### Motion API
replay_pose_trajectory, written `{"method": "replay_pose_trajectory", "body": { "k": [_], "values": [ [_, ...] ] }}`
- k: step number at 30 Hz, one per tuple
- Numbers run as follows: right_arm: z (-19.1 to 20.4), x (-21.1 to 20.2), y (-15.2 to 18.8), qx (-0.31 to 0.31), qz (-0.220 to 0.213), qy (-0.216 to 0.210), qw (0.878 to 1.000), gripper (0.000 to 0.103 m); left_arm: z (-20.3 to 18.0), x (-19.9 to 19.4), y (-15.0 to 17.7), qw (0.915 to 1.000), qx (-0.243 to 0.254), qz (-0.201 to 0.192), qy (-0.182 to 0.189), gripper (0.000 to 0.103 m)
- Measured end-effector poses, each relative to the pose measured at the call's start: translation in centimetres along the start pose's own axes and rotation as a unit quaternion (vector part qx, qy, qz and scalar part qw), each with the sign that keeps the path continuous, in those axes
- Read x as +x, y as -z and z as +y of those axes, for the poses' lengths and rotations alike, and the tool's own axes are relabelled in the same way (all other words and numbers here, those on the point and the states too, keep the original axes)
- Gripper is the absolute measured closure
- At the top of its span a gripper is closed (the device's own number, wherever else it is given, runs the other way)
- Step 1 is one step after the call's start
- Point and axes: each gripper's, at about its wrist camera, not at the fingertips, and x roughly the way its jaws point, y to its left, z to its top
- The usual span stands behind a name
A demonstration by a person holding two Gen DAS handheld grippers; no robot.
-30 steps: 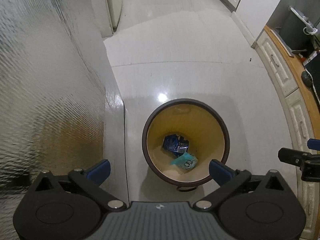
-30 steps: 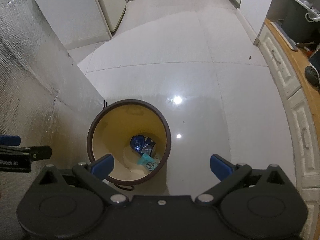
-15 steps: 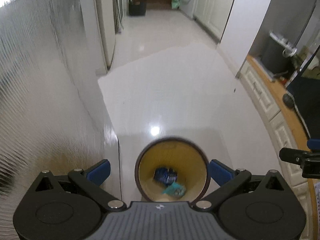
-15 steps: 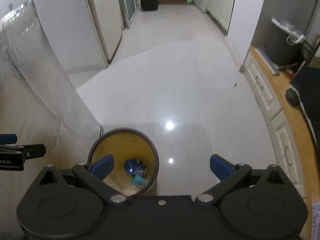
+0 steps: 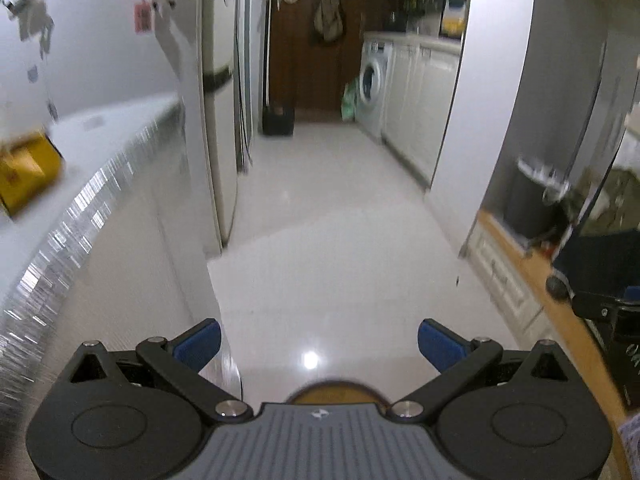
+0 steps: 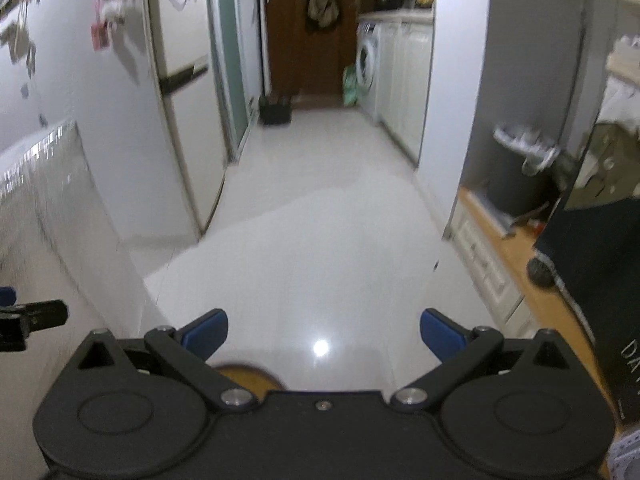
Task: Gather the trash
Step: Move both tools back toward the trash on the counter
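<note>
The right gripper (image 6: 323, 333) hangs wide apart and empty above the white floor (image 6: 320, 248); the trash bin (image 6: 246, 376) rim peeks just behind its left finger

Left gripper (image 5: 319, 342) jaws spread wide, nothing between; right gripper (image 6: 323, 334) likewise, apparently level, frames blurred

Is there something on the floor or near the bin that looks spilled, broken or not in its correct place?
Nothing stands out. The white floor shows only light glare, no spill. Only the rim of the bin shows, below the open, empty left gripper. Its inside is hidden, and the picture is blurred.
</note>
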Motion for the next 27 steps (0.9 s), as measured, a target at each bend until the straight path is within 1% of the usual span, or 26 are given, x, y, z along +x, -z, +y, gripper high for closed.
{"method": "replay_pose_trajectory", "body": {
  "k": [3,7,12,14,17,21,25,27],
  "values": [
    [-0.1,-2.0,-1.1,0.014,-0.039,-0.010,0.999,0.000,0.1,-2.7,-1.1,0.9992,-0.009,-0.038,-0.007,0.000],
    [0.5,-4.6,-2.1,0.017,-0.087,-0.023,0.996,0.000,0.9,-6.7,-2.2,0.9960,-0.028,-0.083,-0.019,0.000],
    [1.9,-7.6,-3.3,0.016,-0.135,-0.053,0.989,0.000,2.1,-11.0,-3.5,0.9918,-0.044,-0.117,-0.028,0.000],
    [2.8,-8.6,-3.7,0.012,-0.148,-0.068,0.987,0.000,2.6,-12.9,-3.9,0.9906,-0.043,-0.128,-0.023,0.000],
    [4.4,-10.1,-4.4,0.004,-0.165,-0.087,0.982,0.000,3.3,-15.8,-4.6,0.9884,-0.027,-0.147,-0.025,0.000],
    [6.8,-11.5,-5.6,-0.016,-0.176,-0.112,0.978,0.000,4.8,-19.5,-5.7,0.9827,0.002,-0.178,-0.050,0.000],
    [9.4,-12.1,-6.7,-0.024,-0.176,-0.146,0.973,0.000,7.1,-21.6,-6.5,0.9797,0.017,-0.185,-0.075,0.000],
    [11.0,-12.5,-7.2,-0.027,-0.172,-0.156,0.972,0.000,8.4,-22.2,-6.7,0.9791,0.023,-0.187,-0.076,0.000]
  ]
}}
